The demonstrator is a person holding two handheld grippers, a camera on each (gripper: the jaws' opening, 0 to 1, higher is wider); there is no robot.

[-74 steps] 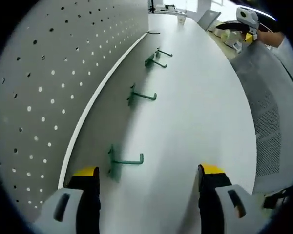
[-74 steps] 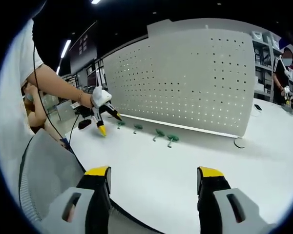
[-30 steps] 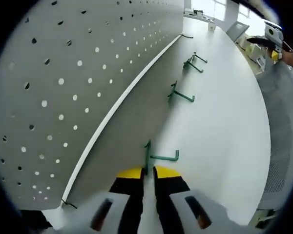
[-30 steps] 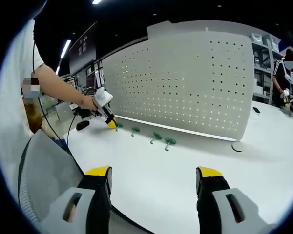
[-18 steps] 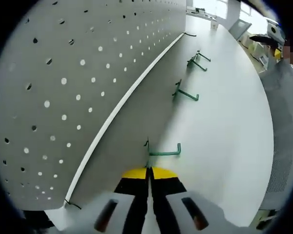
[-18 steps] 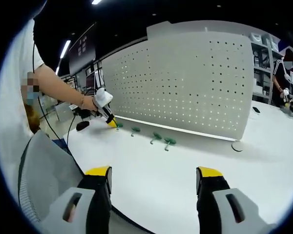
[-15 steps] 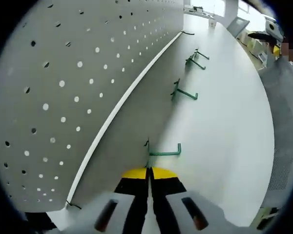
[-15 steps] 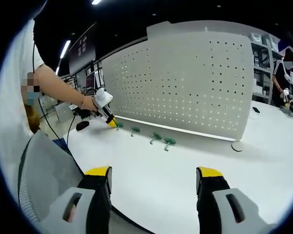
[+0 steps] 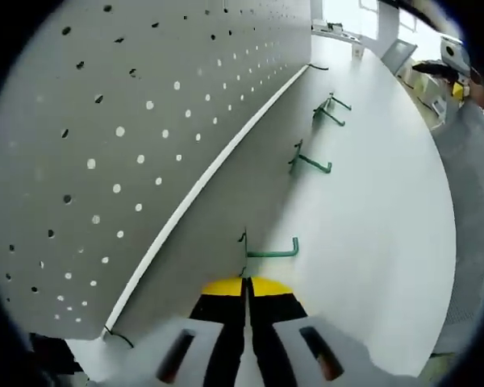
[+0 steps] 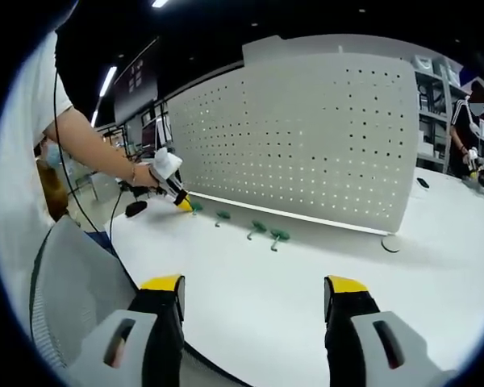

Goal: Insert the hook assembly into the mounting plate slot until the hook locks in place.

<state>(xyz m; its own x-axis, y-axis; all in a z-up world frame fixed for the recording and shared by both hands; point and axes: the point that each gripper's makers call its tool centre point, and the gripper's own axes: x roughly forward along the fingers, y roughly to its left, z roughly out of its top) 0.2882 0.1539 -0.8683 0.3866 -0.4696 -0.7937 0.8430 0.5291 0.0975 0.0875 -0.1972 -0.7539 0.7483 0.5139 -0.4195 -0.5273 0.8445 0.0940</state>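
Note:
In the left gripper view my left gripper point(image 9: 246, 284) is shut on the back plate of the nearest green hook point(image 9: 273, 252), whose arm points right over the white table point(image 9: 371, 242). The grey pegboard mounting plate point(image 9: 137, 121) rises along the left. Two more green hooks point(image 9: 310, 162) point(image 9: 331, 109) stand farther along its base. In the right gripper view my right gripper point(image 10: 256, 300) is open over the table with nothing between its fingers. Far off, a hand holds the left gripper point(image 10: 174, 192) down at the hook beside the pegboard point(image 10: 306, 137); other green hooks point(image 10: 258, 228) stand to its right.
A grey mesh chair back point(image 10: 73, 298) stands at the lower left of the right gripper view. A round grey disc point(image 10: 391, 243) lies by the pegboard's right end. A person point(image 10: 470, 121) works at the far right. A thin black hook point(image 9: 315, 67) lies at the pegboard's far end.
The left gripper went from open to shut on the nearest green hook's plate. In the last half second it has barely shifted. The right gripper has stayed open and still.

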